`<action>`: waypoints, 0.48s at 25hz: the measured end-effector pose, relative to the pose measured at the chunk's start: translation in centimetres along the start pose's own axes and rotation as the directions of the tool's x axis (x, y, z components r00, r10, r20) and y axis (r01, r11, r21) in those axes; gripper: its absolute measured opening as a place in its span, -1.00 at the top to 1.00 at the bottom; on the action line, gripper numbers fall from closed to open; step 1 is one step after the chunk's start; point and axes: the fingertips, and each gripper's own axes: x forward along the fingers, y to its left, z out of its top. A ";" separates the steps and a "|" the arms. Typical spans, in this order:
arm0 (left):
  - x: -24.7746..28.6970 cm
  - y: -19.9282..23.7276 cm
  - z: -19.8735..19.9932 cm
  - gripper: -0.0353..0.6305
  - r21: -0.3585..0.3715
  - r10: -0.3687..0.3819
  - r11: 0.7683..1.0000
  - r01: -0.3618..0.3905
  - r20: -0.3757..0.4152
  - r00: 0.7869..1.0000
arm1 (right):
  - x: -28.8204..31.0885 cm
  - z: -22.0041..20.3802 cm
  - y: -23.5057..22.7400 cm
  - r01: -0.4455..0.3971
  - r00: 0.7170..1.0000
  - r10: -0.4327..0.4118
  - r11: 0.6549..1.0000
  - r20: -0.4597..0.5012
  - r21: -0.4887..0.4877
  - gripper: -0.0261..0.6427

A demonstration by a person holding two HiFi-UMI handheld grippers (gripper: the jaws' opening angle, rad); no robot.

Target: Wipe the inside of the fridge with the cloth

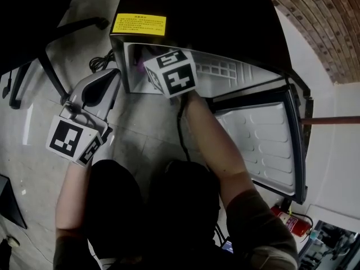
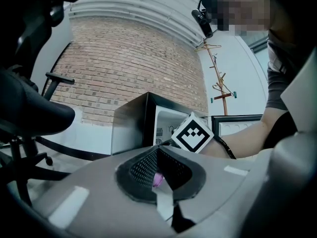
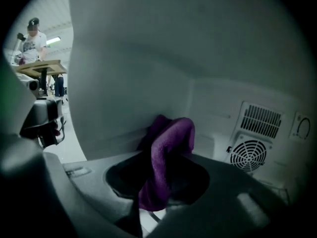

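Fridge (image 1: pixel 236 21): door (image 1: pixel 264 145) swung wide; side wall (image 3: pixel 129 73) close beside the right tongs.
Cloth (image 3: pixel 166 152): clenched in right gripper (image 3: pixel 157 180), inside fridge.
Left gripper (image 2: pixel 161 182): closed, empty, outside.

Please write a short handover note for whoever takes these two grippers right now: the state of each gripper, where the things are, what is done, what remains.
Right gripper: shut on the purple cloth, inside the fridge, with the fan grille to its right.
Left gripper: jaws together, outside the fridge, low on the left. A small purple bit shows between its pads; I cannot tell what it is.
Fridge door: open.
Done: the cloth is gripped and inside.
Left: wiping the inner surfaces; how much is already wiped cannot be told.
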 end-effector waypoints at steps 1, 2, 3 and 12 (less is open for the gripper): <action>0.1 -0.1 -0.1 0.84 0.000 0.000 1.000 0.000 -0.004 1.000 | 0.3 -0.5 -0.2 0.003 0.999 -0.003 1.000 -0.034 -0.005 0.70; 0.3 -0.3 -0.2 0.84 -0.001 0.000 1.000 0.000 -0.008 1.000 | 0.6 -1.1 -0.5 0.013 0.998 -0.014 1.000 -0.068 -0.009 0.70; 0.4 -0.5 -0.4 0.84 -0.001 0.000 1.000 0.000 -0.012 1.000 | 0.6 -1.5 -1.0 0.027 0.995 -0.029 1.000 -0.095 -0.015 0.70; 2.7 -3.9 -1.8 0.84 0.030 -0.086 0.996 0.087 -0.057 0.995 | -3.9 -6.8 -8.9 0.246 0.944 -0.231 0.969 -0.237 0.035 0.70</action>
